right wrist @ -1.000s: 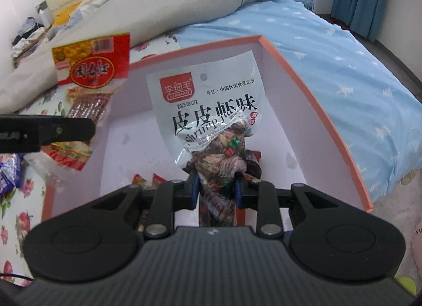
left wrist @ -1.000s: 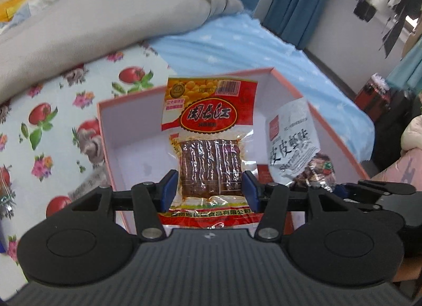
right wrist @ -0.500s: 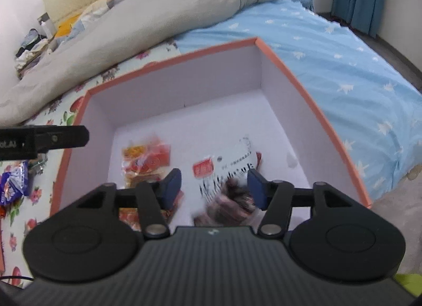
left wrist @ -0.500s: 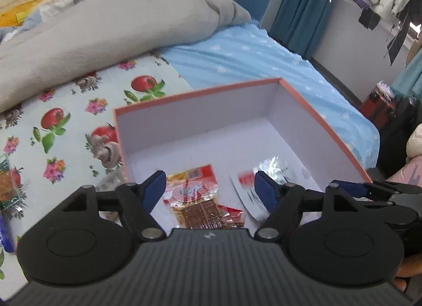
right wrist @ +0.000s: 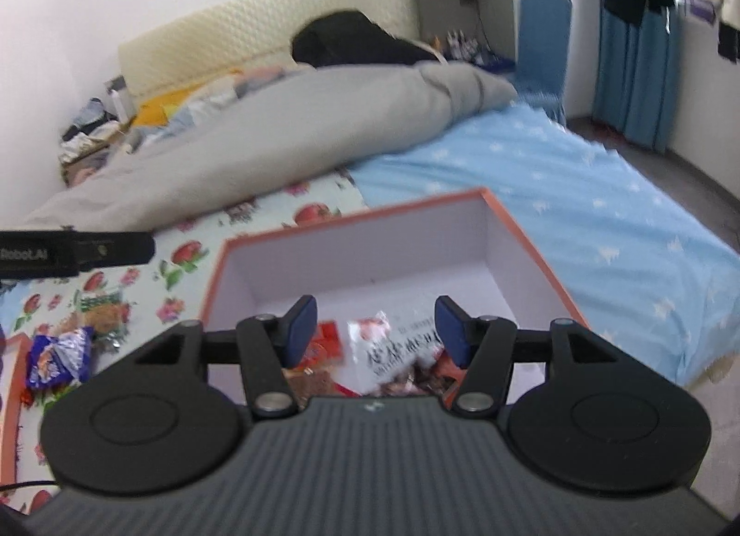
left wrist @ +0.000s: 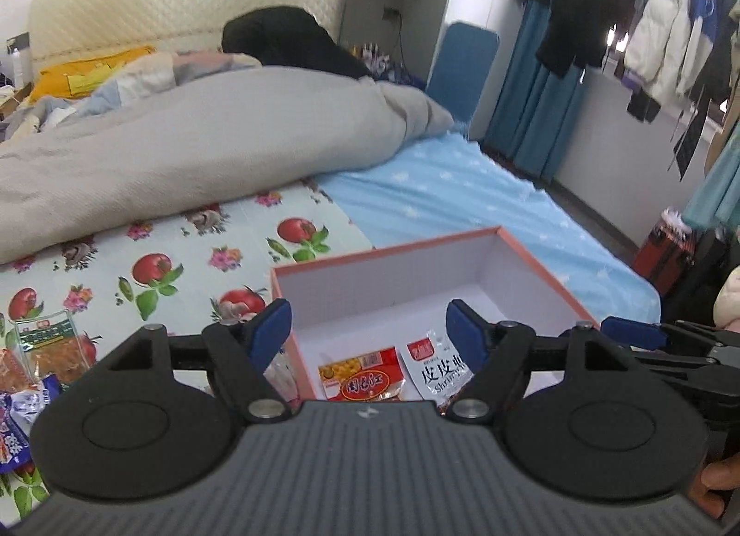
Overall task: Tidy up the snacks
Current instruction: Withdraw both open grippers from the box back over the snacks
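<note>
Both the left hand-held gripper (left wrist: 370, 328) and the right hand-held gripper (right wrist: 375, 325) are spread and empty above the orange box (left wrist: 545, 272) on the bed (left wrist: 462, 184), where the red packet (left wrist: 363, 374) and the white packet (left wrist: 434, 369) lie side by side.

Right gripper (right wrist: 375, 328) empty, fingers (right wrist: 301, 328) spread above the orange-rimmed box (right wrist: 532, 240). White shrimp-snack packet (right wrist: 397, 351) lies inside, red packet (right wrist: 323, 341) at its nine o'clock. Blue candy wrapper (right wrist: 58, 358) on bed at eight o'clock.
</note>
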{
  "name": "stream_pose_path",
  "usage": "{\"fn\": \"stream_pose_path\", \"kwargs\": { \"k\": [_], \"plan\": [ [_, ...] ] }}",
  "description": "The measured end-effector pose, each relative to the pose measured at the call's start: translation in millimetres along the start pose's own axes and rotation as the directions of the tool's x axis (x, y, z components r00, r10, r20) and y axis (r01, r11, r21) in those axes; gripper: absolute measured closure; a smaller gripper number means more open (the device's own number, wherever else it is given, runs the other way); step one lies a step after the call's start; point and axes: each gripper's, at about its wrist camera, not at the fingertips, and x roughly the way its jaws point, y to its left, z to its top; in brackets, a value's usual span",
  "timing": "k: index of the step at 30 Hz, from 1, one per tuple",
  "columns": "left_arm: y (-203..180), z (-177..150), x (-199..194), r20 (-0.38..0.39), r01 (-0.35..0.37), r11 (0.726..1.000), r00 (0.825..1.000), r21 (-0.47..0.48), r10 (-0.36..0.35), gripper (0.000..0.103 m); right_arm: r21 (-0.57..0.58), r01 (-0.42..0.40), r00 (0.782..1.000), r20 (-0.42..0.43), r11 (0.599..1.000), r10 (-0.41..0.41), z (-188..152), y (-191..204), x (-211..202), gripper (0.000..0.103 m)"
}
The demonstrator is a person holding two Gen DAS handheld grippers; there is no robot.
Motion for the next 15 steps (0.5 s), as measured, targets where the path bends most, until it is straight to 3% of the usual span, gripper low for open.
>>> {"fn": "stream_pose_path", "kwargs": {
  "k": [5,15],
  "plan": [
    [13.7,-7.7,-30.5,0.040,0.000,0.999,0.999,-0.033,0.002,0.025,-0.033,-0.036,0.998,0.056,0.999,0.038,4.8,25.9,-16.4,0.044],
    [49.8,-38.8,-80.1,0.107,-0.088,0.994,0.990,-0.062,0.094,0.025,-0.090,-0.095,0.989,0.102,0.991,0.104,-9.2,80.8,-34.2,0.044]
  ]
}}
